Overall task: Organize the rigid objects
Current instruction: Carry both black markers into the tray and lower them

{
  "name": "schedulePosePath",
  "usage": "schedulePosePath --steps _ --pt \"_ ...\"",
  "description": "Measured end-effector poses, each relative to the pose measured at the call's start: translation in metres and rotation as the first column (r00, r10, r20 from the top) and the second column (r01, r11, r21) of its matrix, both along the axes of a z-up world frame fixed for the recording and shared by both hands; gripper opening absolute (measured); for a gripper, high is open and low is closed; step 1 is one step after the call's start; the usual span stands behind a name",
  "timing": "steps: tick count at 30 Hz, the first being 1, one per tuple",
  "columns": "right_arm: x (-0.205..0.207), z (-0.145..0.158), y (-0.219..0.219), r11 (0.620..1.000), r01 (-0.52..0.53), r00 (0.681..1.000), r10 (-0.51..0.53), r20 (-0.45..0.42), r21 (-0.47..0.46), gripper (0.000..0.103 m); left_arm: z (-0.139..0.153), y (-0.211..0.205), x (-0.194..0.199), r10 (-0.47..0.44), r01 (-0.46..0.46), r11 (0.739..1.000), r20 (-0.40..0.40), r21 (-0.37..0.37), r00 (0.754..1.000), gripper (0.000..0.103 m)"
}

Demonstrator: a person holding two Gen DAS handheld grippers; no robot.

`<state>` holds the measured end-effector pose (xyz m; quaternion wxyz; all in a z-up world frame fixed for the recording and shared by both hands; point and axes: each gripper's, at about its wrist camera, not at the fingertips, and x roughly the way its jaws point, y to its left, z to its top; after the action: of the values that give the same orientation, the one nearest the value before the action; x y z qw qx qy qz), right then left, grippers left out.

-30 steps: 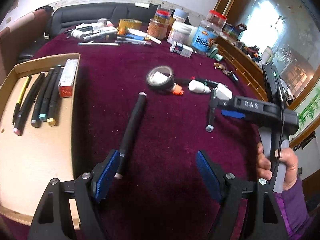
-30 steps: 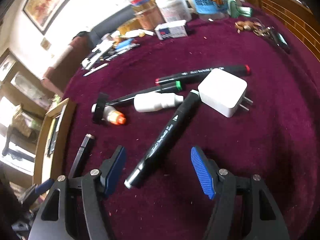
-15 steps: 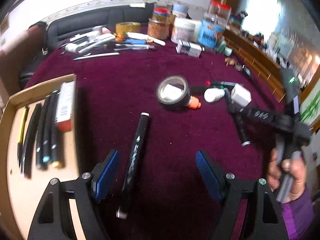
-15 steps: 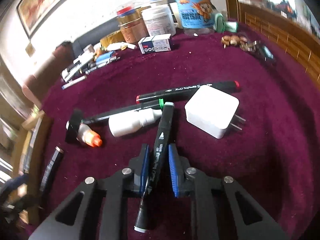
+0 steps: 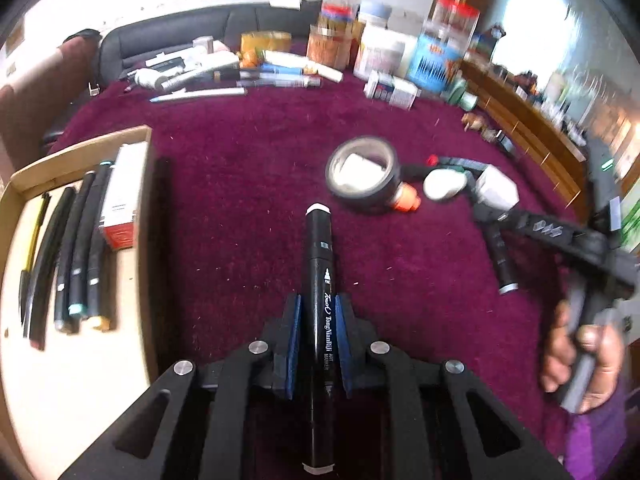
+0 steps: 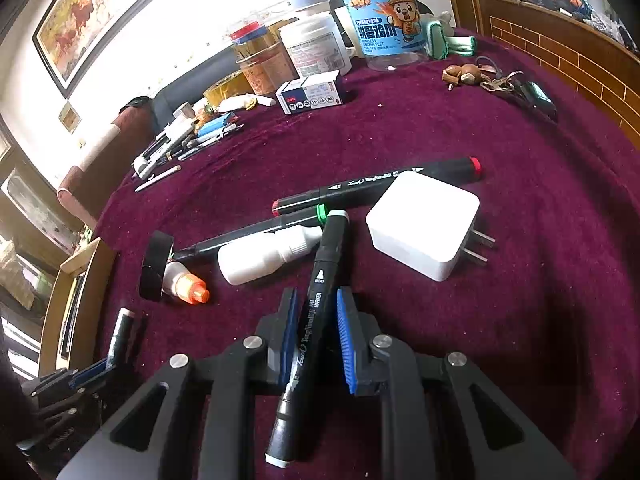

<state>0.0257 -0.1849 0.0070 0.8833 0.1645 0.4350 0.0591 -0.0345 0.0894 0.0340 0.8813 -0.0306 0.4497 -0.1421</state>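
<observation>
While the left gripper (image 5: 318,340) is pointing down at the worktop (image 5: 256,168), its jaws have just been closing and are now clamping a black marker (image 5: 320,300) around the middle of its barrel, with the white-capped end sticking out forward. To the left of it, the cardboard tray (image 5: 80,380) is already holding a row of dark pens and a small red-and-white box (image 5: 120,204), so I judge that this marker is going there next. A tape roll (image 5: 362,174) is lying just ahead, and the person's hand (image 5: 580,356) is gripping the handle of the other tool at the right edge. In the right wrist view, the right gripper (image 6: 316,336) is having its jaws together on a second black marker (image 6: 316,304), which is sitting slightly slanted between the pads. The far end of this marker is lying just beside a white squeeze bottle (image 6: 264,256) and a green-banded marker (image 6: 256,232), and a white charger (image 6: 424,224) is resting near on the right, with a red-capped marker (image 6: 376,186) behind it. What could go wrong, in my judgement: because the grip is slanted, the marker may be turning in the pads when it is lifting, and its tip may be dragging the bottle or the green-banded marker. Both tools are also working near each other, so they may be bumping on the way to the tray.
</observation>
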Motion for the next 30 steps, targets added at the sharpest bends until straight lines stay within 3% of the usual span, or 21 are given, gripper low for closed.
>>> schedulePosePath --steps 7,13,17,22,30 --pt "-0.003 0.000 -0.007 0.999 0.012 1.000 -0.013 0.007 0.044 0.017 0.048 0.042 -0.049 0.041 -0.021 0.987 0.121 -0.161 0.992 0.016" --pt "-0.018 0.016 -0.010 0.992 0.010 0.998 -0.017 0.056 0.123 0.015 0.072 0.098 -0.073 0.116 -0.074 0.968 0.168 -0.240 0.979 0.016" --pt "-0.032 0.031 -0.002 0.977 -0.035 0.997 0.021 0.069 0.211 0.014 0.074 0.143 -0.079 0.209 -0.167 0.959 0.175 -0.229 0.962 0.016" --pt "-0.039 0.057 0.027 0.968 -0.121 0.990 0.101 0.102 0.218 0.014 0.063 0.187 -0.065 0.307 -0.272 0.936 0.147 -0.222 0.940 0.016" --pt "-0.039 0.089 0.097 0.920 -0.289 0.956 0.264 0.126 0.265 0.015 0.039 0.216 -0.014 0.348 -0.337 0.932 0.073 -0.132 0.935 0.016"
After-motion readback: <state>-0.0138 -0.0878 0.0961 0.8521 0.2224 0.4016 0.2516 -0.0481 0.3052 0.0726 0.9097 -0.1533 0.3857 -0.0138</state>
